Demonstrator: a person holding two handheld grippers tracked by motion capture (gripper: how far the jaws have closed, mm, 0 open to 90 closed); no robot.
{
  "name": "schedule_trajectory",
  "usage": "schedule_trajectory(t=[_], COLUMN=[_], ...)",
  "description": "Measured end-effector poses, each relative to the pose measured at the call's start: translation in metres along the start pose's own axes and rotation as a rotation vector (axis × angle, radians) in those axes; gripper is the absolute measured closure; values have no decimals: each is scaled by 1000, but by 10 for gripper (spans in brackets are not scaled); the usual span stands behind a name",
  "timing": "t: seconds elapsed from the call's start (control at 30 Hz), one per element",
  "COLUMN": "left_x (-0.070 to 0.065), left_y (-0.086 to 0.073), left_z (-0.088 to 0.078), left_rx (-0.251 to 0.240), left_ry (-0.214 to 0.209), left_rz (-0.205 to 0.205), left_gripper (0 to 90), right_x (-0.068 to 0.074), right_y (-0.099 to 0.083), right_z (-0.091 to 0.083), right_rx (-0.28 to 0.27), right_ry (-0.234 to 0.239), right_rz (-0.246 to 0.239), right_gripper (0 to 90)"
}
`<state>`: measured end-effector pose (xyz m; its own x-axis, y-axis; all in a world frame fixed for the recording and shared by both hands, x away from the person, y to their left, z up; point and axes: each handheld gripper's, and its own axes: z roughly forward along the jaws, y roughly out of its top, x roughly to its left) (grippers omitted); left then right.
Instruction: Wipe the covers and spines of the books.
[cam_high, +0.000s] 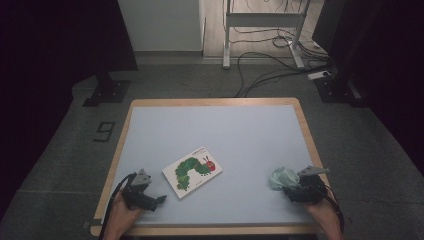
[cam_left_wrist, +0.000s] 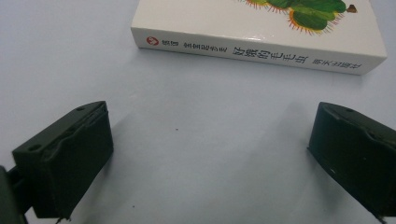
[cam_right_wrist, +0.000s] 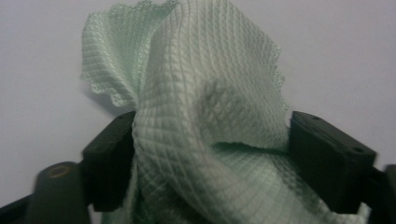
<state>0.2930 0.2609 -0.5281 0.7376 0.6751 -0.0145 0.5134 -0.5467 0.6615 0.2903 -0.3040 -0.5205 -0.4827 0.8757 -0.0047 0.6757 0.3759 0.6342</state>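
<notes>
A white picture book (cam_high: 192, 171) with a green caterpillar on its cover lies flat on the pale blue table top (cam_high: 225, 125). My left gripper (cam_high: 161, 199) rests low at the front left, open, its two black jaws wide apart (cam_left_wrist: 210, 126) and aimed at the book's spine (cam_left_wrist: 261, 51), a short way off it. At the front right, my right gripper (cam_high: 282, 187) has a crumpled pale green mesh cloth (cam_high: 281, 177) between its jaws. In the right gripper view the cloth (cam_right_wrist: 210, 107) bunches up and touches both pads (cam_right_wrist: 112, 154).
The table has a wooden rim (cam_high: 306, 125). Beyond its far edge are grey floor, loose cables (cam_high: 260, 70) and a metal frame's legs (cam_high: 227, 45). A dark stand base (cam_high: 107, 92) sits at the far left.
</notes>
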Motion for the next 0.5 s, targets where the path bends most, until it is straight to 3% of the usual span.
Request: schedule_trajectory(t=[0.13, 0.17, 0.2, 0.27, 0.5], left_x=[0, 0, 0, -1, -1], left_y=[0, 0, 0, 0, 0], left_z=[0, 0, 0, 0, 0], left_rx=[1, 1, 1, 0, -1], left_ry=[0, 1, 1, 2, 5], left_rz=[1, 1, 2, 2, 2], left_gripper=[0, 0, 0, 0, 0], right_x=[0, 1, 2, 5, 9], right_y=[-1, -1, -1, 1, 6], right_z=[-3, -4, -5, -5, -5], right_rx=[-14, -15, -13, -10, -13], right_ry=[-1, 0, 29, 27, 14], right_rz=[3, -3, -6, -17, -41], right_gripper=[436, 517, 608, 669, 701])
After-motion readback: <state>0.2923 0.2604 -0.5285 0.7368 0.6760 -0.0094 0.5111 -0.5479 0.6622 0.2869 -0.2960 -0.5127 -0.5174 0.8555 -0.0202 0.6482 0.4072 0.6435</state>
